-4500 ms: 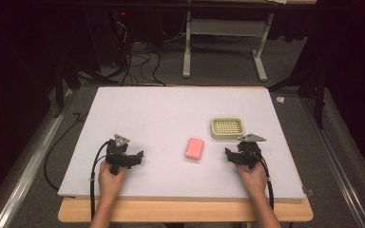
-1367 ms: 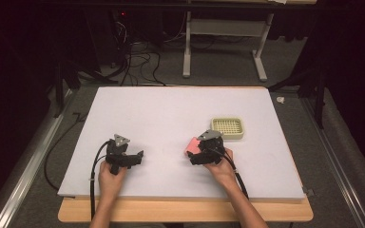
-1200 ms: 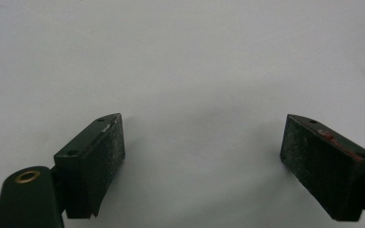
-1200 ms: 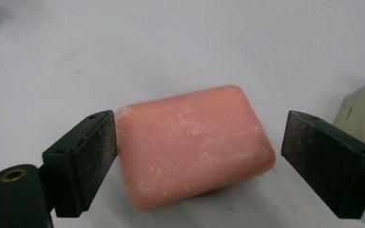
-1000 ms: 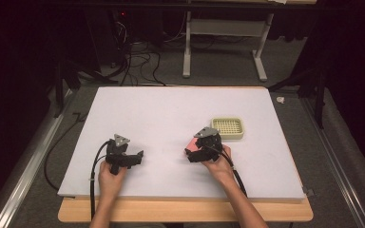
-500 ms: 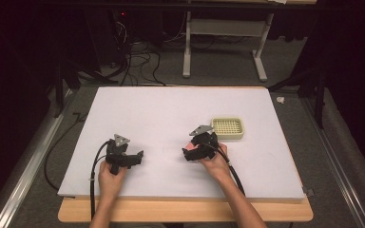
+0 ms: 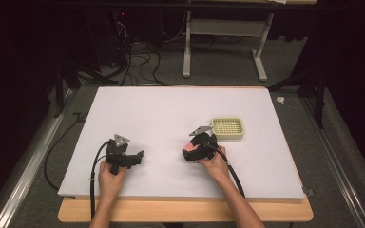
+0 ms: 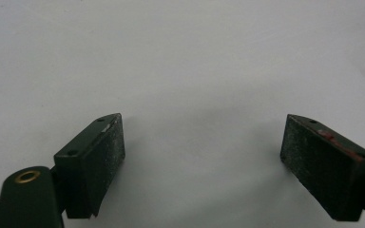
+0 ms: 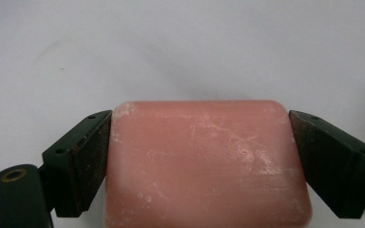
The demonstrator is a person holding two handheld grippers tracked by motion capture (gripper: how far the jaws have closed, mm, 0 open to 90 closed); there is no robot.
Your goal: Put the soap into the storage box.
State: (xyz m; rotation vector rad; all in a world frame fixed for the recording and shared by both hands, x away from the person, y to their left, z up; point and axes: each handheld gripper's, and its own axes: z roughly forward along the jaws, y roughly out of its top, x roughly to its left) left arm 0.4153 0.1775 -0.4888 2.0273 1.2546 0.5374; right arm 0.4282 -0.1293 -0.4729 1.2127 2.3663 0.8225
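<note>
A pink bar of soap (image 9: 204, 166) lies between the two black jaws of my right gripper (image 9: 199, 121), and both pads touch its short sides. In the high view the right gripper (image 7: 193, 151) sits at the middle of the white table with the soap (image 7: 188, 147) showing pink at its left end. A cream soap dish (image 7: 227, 128) with a gridded top stands just behind and to the right of it. My left gripper (image 7: 134, 158) rests on the table's front left, and in its own view the left gripper (image 8: 204, 133) is open with bare tabletop between the jaws.
The white tabletop (image 7: 171, 109) lies on a wooden board (image 7: 185, 210) whose front edge shows below it. Cables trail from both grippers over the near edge. A table frame and loose cables stand on the dark floor beyond.
My right gripper has come in from the table's right to the soap and shut on it, turning slightly left over the last second. The left gripper has stayed put.
</note>
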